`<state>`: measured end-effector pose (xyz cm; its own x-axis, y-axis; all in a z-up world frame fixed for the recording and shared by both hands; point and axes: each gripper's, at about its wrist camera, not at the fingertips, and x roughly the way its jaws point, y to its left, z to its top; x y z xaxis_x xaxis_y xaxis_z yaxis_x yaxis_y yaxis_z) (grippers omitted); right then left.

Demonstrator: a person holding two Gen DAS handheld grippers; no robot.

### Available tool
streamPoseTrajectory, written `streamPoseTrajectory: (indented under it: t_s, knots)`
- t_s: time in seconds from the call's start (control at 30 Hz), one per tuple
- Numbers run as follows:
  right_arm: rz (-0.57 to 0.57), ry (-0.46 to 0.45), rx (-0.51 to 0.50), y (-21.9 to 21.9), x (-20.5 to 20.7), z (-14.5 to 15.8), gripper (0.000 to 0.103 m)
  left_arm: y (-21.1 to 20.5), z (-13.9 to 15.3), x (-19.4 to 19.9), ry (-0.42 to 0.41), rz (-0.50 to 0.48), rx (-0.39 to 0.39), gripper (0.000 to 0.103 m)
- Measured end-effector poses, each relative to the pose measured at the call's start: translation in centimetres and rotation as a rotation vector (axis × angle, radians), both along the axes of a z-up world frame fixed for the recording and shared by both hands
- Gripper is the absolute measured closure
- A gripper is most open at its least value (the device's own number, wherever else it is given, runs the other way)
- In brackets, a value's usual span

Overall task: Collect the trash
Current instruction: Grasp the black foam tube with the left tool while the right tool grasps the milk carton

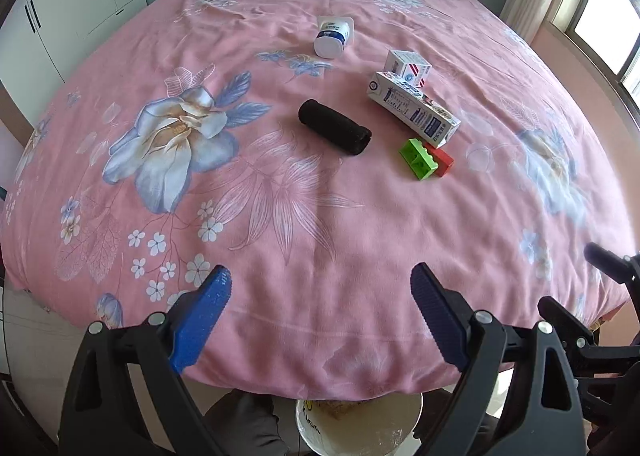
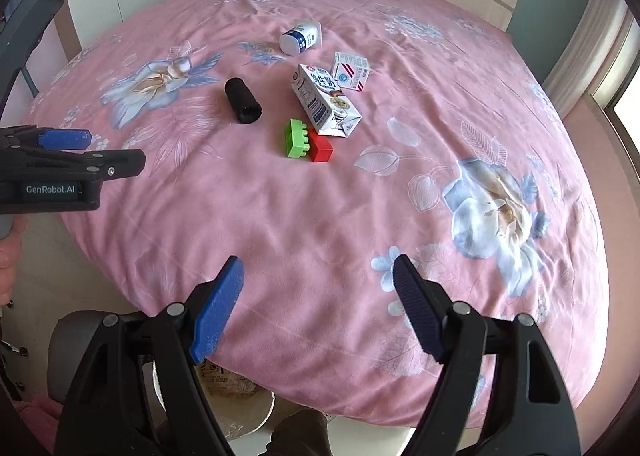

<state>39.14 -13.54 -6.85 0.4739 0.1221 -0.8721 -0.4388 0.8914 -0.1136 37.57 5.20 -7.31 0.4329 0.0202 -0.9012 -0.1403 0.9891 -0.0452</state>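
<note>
Plainly, nothing is being collected yet: the bed (image 1: 280, 256), covered in its pink flowered quilt, is carrying every item, and a white bucket (image 1: 416, 412) is waiting on the floor at the foot, just under the quilt's edge, with what looks like some wrapper already lying inside. Both tools are hovering near the foot of the bed, well apart from the items. The left tool (image 1: 320, 288) is standing spread and holding nothing; the right tool (image 2: 318, 280) is likewise spread and holding nothing.

Counting down by size: one milk carton (image 2: 326, 104) is lying on its side mid-bed, one black roll (image 2: 243, 100) is resting to its left, one small white box (image 2: 351, 71) is touching the carton's far end, one white bottle (image 2: 301, 38) is lying tipped over farther back, and two toy bricks, one green brick (image 2: 295, 138) and one red brick (image 2: 321, 148), are sitting joined just beside the carton's near end. I would judge the carton, box and bottle as the trash left to gather.
</note>
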Motion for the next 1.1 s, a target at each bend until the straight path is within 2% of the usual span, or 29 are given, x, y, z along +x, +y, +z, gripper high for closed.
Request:
streamPoseTrajectory:
  t_s: [0.1,0.27,0.47,0.6,0.8,0.97,1.03,1.07,1.1]
  knots:
    - [-0.001,-0.005,0.001,0.1,3.4,0.4,0.027,0.7,-0.6,3.0,0.022,0.034,-0.007,0.010]
    - [0.016,-0.011,-0.022,1.0,9.2,0.4,0.027,2.2,-1.6,7.8,0.058,0.124,-0.075,0.010]
    - [0.088,0.050,0.048,2.9,15.8,-0.5,0.026,3.0,-3.4,12.9,0.093,0.198,-0.089,0.010]
    - [0.169,0.105,0.025,4.8,19.6,-2.6,0.025,3.5,-5.5,15.2,0.139,0.274,-0.137,0.010]
    - [0.233,0.219,0.010,6.6,24.4,-7.1,0.025,3.4,-8.3,17.9,0.185,0.340,-0.142,0.010]
    - [0.244,0.260,0.024,7.5,26.2,-9.5,0.025,3.0,-9.9,19.3,0.205,0.350,-0.115,0.013]
    - [0.257,0.264,0.018,7.8,26.2,-10.0,0.038,2.8,-10.2,19.7,0.205,0.343,-0.091,0.018]
    - [0.260,0.273,0.022,7.9,26.3,-10.3,0.052,2.7,-10.3,19.8,0.202,0.338,-0.079,0.026]
    - [0.258,0.276,0.019,8.0,26.2,-10.4,0.054,2.7,-10.3,19.8,0.194,0.333,-0.073,0.031]
